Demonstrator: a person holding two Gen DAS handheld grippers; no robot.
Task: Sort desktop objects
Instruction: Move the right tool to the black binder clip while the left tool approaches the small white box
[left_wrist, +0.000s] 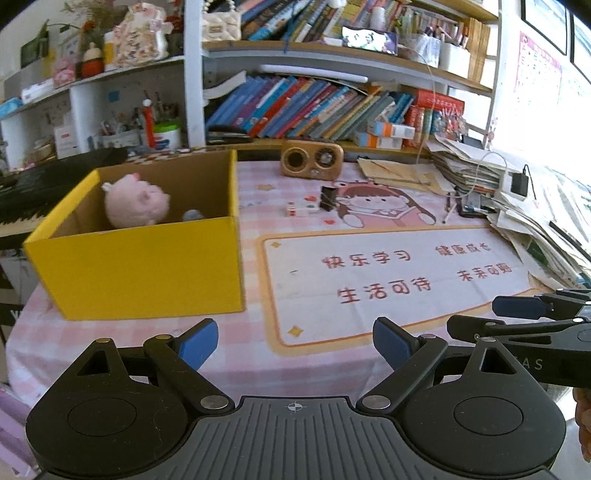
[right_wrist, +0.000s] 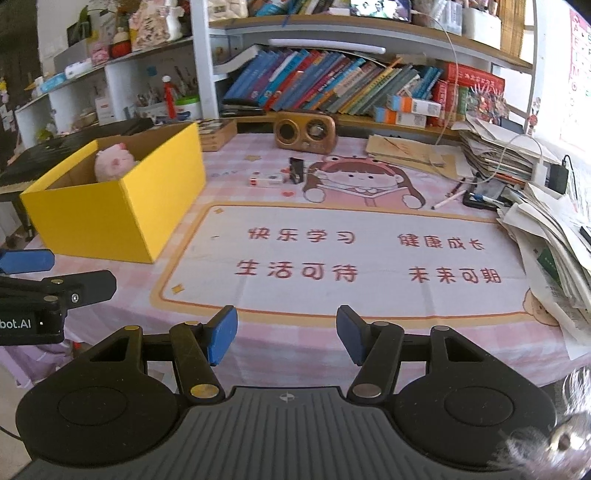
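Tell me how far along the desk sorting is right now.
Done: a pink plush toy and a small grey item sit inside the yellow box. In hand: nothing; the left tool and right tool are both open and empty, near the desk's front edge. Left: the binder clip, the small white box beside it, and the pens by the paper stack.

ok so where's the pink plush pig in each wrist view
Left wrist: the pink plush pig sits left of centre, inside the yellow box, near its back left corner.
Right wrist: the pig shows at upper left, peeking over the box's rim.
Shared landmark: the wooden radio at the back of the desk.
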